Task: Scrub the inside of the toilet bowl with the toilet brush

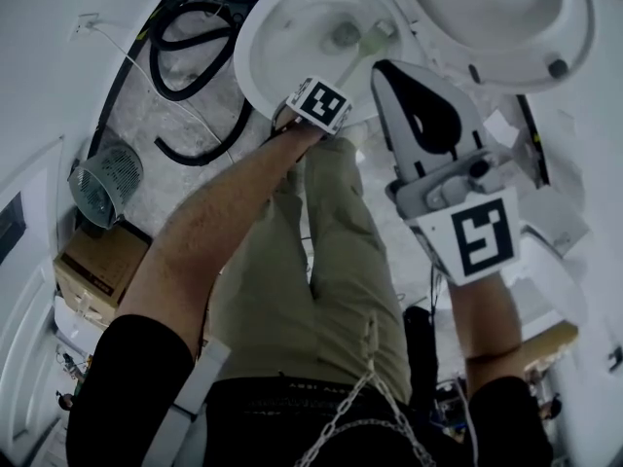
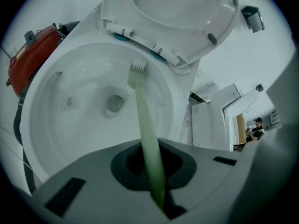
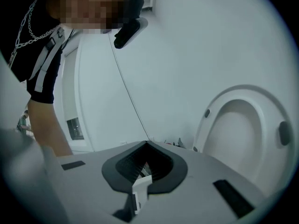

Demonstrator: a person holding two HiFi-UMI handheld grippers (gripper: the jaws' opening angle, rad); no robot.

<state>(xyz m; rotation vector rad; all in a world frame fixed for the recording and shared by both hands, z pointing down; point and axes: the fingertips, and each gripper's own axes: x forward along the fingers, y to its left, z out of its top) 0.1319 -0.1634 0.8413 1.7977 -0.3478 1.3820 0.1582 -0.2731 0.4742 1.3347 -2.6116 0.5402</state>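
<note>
You're gripping the brush point(image 2: 145, 125) firmly in your left gripper point(image 2: 158, 197), head sitting high on the bowl's point(image 2: 60, 120) back wall, so I'd be pressing and sweeping it around while your right gripper point(image 3: 139, 195) is idling closed, holding nothing.

Bowl point(image 2: 70, 78) open fr. above; raised seat point(image 2: 119, 17) blocks rear.

The toilet bowl point(image 1: 255, 47) is shiny, smooth and white. The toilet brush point(image 2: 145, 129) handle looks like pale green plastic. The right gripper point(image 3: 147, 167) is dull grey plastic. In the head view, the cardboard box point(image 1: 97, 266) at 8 o'clock is rough brown, and at 6 o'clock a metal chain point(image 1: 355, 407) lies by soft cloth trousers point(image 1: 321, 280).
</note>
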